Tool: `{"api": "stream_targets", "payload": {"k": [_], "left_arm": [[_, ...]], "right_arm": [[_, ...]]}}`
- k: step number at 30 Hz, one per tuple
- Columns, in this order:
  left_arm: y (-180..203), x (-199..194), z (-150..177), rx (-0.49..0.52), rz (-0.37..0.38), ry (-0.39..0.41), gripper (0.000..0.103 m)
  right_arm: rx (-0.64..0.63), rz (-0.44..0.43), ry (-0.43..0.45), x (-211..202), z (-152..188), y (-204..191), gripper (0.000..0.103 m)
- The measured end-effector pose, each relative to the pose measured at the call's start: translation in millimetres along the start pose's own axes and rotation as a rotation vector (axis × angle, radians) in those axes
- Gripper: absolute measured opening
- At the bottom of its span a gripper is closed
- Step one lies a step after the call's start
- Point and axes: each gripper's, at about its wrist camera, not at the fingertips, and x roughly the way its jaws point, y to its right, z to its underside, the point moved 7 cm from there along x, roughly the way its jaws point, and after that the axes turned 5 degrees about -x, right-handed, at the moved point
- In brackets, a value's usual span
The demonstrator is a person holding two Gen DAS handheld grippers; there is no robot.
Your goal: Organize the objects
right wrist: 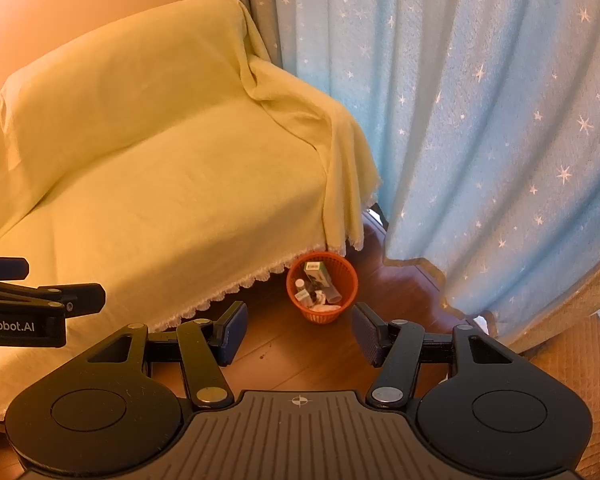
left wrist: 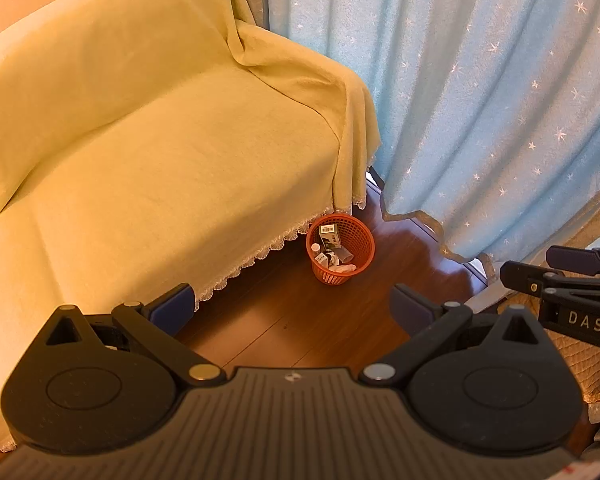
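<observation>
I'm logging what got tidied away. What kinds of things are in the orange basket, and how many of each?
In the orange basket, as far as shows:
Boxes: 1
White-capped bottles: 1
Grey tubes: 1
Crumpled white bits: 1
Total: 4; the small pieces in the middle are unclear.

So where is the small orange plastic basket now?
The small orange plastic basket stands on the wooden floor, at the yellow-covered sofa's front corner, near the blue curtain.

The dark wooden floor (left wrist: 300,332) carried an orange mesh basket (left wrist: 340,249) holding a box, small bottles and scraps, standing just beside the sofa's (left wrist: 148,184) lace-edged yellow cover, with the blue starred curtain (left wrist: 480,100) hanging near the basket's far side.
</observation>
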Motion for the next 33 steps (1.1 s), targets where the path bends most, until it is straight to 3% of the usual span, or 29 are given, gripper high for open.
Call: {"api": "stream_targets", "payload": {"k": [33], "left_arm": [[1.2,5.7,1.2,0.007,0.001,-0.01,0.102]], "right_arm": [[0.0,0.005,-0.005,3.2,-4.2,-3.4,0.055]]}}
